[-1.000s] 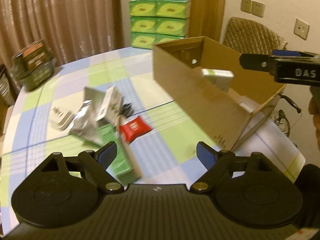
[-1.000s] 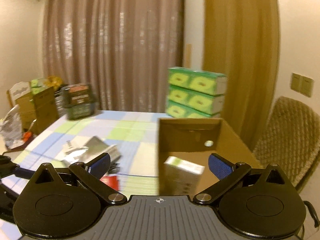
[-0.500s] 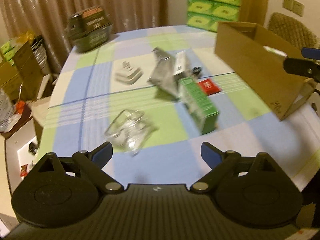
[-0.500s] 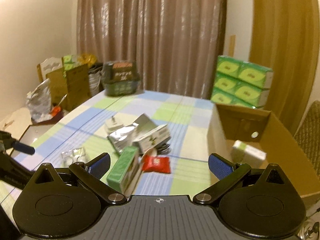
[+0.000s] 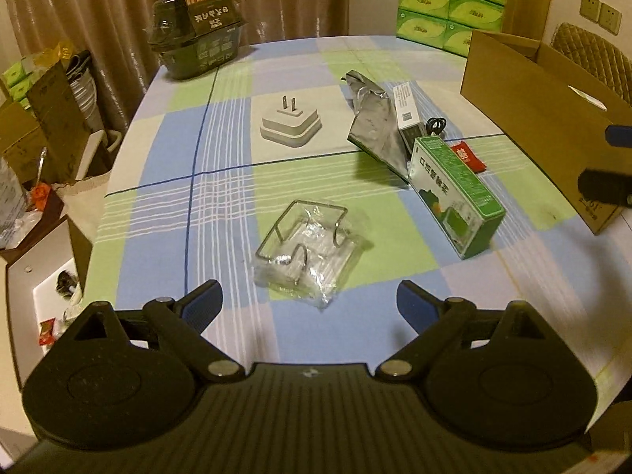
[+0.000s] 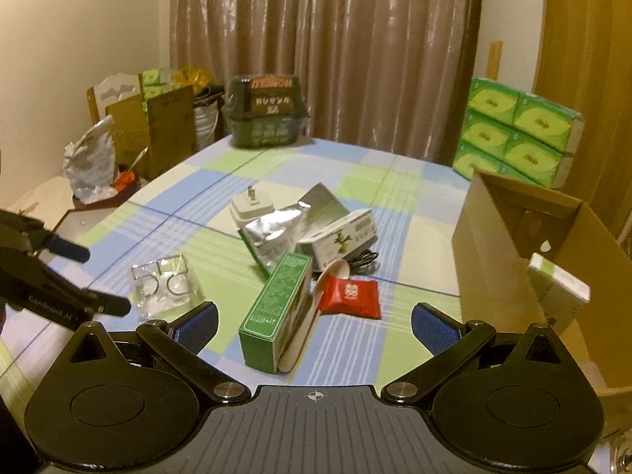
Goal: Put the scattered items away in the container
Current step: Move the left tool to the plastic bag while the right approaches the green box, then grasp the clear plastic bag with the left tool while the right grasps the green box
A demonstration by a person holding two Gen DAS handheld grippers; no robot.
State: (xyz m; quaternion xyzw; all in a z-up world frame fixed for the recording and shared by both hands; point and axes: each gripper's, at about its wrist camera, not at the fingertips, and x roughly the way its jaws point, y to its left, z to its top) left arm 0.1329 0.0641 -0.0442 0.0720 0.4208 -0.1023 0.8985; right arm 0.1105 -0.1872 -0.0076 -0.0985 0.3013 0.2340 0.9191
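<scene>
My left gripper (image 5: 310, 304) is open and empty just short of a clear plastic packet with a wire holder (image 5: 308, 243), which also shows in the right wrist view (image 6: 166, 286). My right gripper (image 6: 314, 322) is open and empty, close over a green box (image 6: 276, 308). A red sachet (image 6: 349, 294), silver foil pouch (image 6: 272, 237), white box (image 6: 339, 237), black cable (image 6: 361, 262) and white plug (image 5: 290, 124) lie scattered. The cardboard box (image 6: 497, 260) at the right holds one small white-green carton (image 6: 559, 290).
A checked tablecloth (image 5: 221, 205) covers the table. A dark packaged container (image 5: 199, 29) stands at the far edge. Green tissue packs (image 6: 517, 130) are stacked behind the cardboard box. Cartons and bags sit off the table's left side (image 5: 35, 126).
Both grippers have swung left and pulled back from the cardboard box toward the scattered items. The left one now faces the clear packet, the right one the green box. Both stay open.
</scene>
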